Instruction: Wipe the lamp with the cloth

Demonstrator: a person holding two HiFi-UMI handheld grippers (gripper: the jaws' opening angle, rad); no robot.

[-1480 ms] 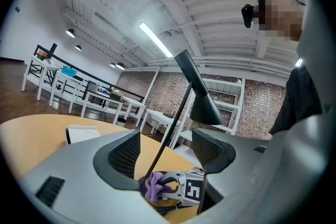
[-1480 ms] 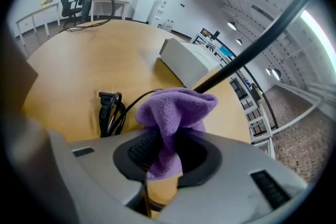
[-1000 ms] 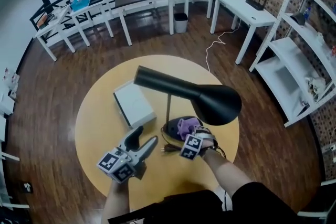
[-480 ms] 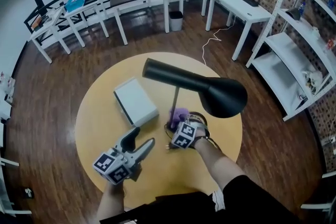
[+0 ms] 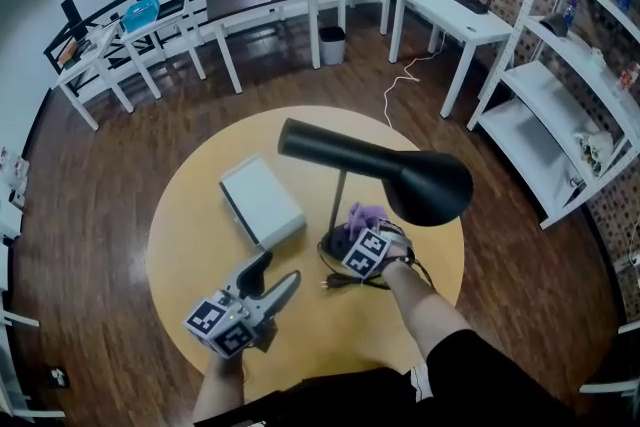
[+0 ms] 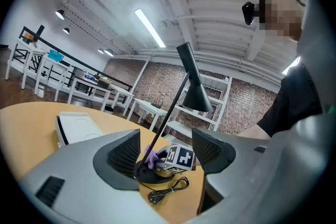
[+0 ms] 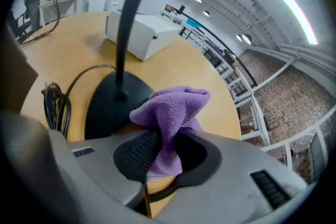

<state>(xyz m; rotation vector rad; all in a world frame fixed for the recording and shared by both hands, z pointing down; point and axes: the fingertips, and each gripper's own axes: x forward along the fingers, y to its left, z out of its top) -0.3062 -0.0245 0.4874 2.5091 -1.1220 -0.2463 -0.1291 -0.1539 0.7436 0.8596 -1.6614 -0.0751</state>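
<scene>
A black desk lamp stands on the round table, its shade (image 5: 425,185) over its flat base (image 5: 333,245). My right gripper (image 5: 363,227) is shut on a purple cloth (image 5: 366,214) and presses it onto the base, just right of the stem. In the right gripper view the cloth (image 7: 168,113) bunches up between the jaws of the right gripper (image 7: 168,152), against the base (image 7: 107,105). My left gripper (image 5: 276,272) hovers over the table's near left, open and empty. In its own view the left gripper (image 6: 165,149) faces the lamp base (image 6: 152,174) and the cloth (image 6: 151,156).
A white box (image 5: 262,202) lies on the wooden table (image 5: 190,245) left of the lamp. The lamp's coiled power cord (image 5: 345,281) rests just in front of the base. White desks, chairs and shelving stand around the room beyond the table.
My right gripper has slid the cloth across the lamp base, first toward the stem, then back to the right. The left gripper has drifted slightly and stays open.
</scene>
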